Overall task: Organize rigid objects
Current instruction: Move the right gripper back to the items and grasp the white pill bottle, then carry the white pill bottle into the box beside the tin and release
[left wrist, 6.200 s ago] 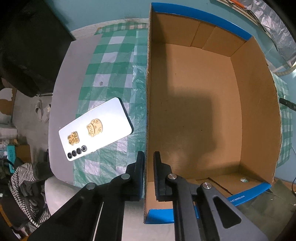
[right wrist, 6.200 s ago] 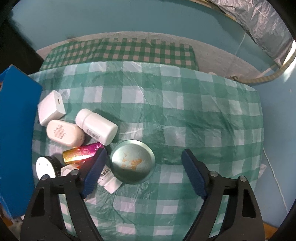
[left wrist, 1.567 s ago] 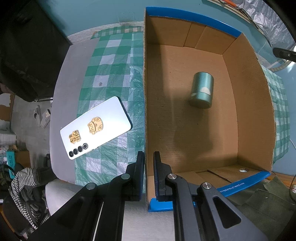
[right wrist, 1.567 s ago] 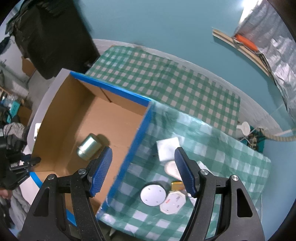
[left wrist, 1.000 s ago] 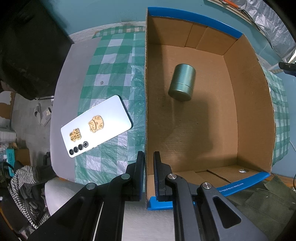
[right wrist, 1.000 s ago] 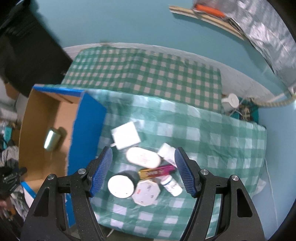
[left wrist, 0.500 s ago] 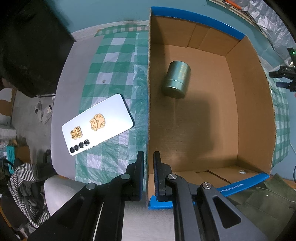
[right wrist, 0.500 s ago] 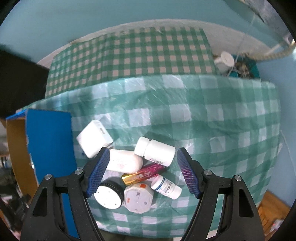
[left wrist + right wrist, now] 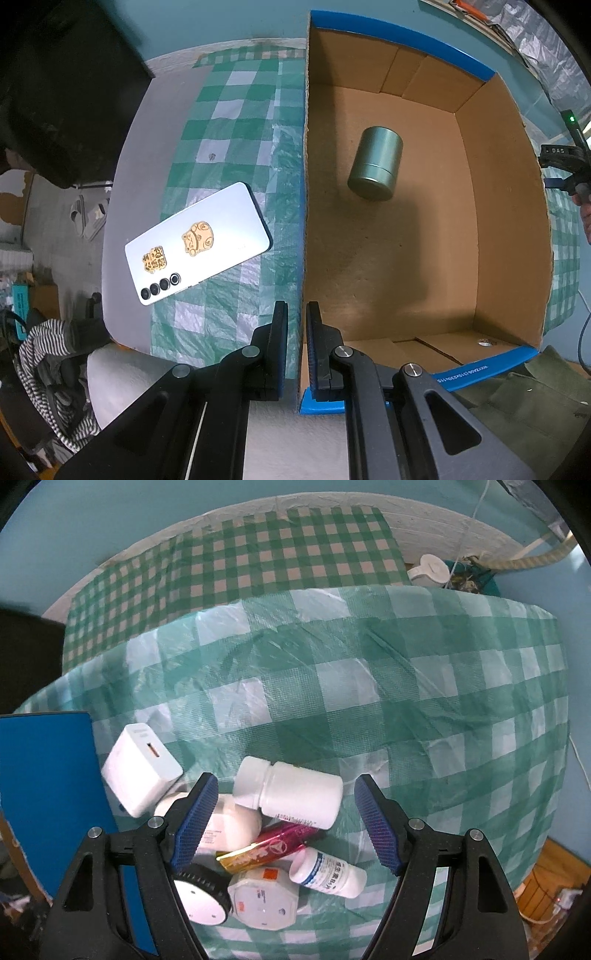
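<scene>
My left gripper [image 9: 296, 314] is shut on the near left wall of the cardboard box [image 9: 303, 229]. A green metal tin [image 9: 375, 163] lies on its side on the box floor. My right gripper [image 9: 284, 797] is open and empty, above a pile on the checked cloth: a large white bottle [image 9: 291, 792] lying between the fingers, a white charger [image 9: 140, 770], a white oval case [image 9: 229, 825], a pink and gold tube [image 9: 269, 851], a small white bottle [image 9: 327, 873], a white octagonal box [image 9: 264, 901] and a white round lid [image 9: 201, 901].
A white phone [image 9: 197, 242] lies face down on the cloth left of the box. The box's blue outer wall [image 9: 48, 805] stands left of the pile. The checked cloth [image 9: 406, 720] stretches right and far. A white jug [image 9: 430, 570] sits beyond the table.
The green tin, dropped in the box, has rolled toward the left wall and then back a little. My right gripper has left the box and come down over the pile, still open.
</scene>
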`<control>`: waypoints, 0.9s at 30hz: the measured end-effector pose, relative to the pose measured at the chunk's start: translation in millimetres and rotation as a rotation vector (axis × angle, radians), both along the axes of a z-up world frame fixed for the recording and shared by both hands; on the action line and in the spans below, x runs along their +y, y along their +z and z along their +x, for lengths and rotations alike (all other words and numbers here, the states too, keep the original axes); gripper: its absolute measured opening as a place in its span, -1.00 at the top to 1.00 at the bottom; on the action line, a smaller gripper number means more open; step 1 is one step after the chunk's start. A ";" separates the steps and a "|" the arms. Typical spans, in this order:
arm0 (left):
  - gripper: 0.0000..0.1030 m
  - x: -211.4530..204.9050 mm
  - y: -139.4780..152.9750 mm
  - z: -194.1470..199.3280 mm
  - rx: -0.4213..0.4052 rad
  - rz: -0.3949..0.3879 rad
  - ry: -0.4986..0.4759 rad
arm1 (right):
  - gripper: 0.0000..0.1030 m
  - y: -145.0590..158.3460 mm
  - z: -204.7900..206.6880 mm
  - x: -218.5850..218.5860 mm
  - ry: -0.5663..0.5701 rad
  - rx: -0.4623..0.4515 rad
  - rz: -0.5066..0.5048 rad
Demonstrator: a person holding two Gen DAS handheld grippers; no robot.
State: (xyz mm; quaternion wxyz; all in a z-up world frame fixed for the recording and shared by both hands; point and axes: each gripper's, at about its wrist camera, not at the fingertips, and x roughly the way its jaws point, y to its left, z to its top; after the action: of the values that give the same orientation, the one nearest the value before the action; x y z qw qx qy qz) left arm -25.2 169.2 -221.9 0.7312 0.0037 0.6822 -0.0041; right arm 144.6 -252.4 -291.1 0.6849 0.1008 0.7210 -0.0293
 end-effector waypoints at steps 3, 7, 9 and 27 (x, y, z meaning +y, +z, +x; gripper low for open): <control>0.82 -0.8 0.2 0.3 0.001 0.000 -0.005 | -0.48 -2.7 -1.0 1.2 0.004 -0.016 -0.004; 0.82 -1.3 0.3 0.8 0.001 0.000 -0.009 | -0.46 -6.5 -2.8 8.1 0.032 -0.022 -0.028; 0.82 -2.0 0.8 0.9 -0.002 -0.001 -0.011 | -0.28 -8.5 -3.4 10.1 0.044 -0.021 -0.034; 0.82 -3.2 3.8 0.2 -0.017 0.002 -0.017 | -0.24 7.9 -13.9 17.8 0.143 -0.095 -0.049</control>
State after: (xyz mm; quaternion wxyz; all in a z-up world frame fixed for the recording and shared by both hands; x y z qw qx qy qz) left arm -25.0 166.0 -218.2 0.7370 0.0101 0.6758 -0.0096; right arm 130.7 -234.6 -283.2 0.7211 0.0337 0.6920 0.0069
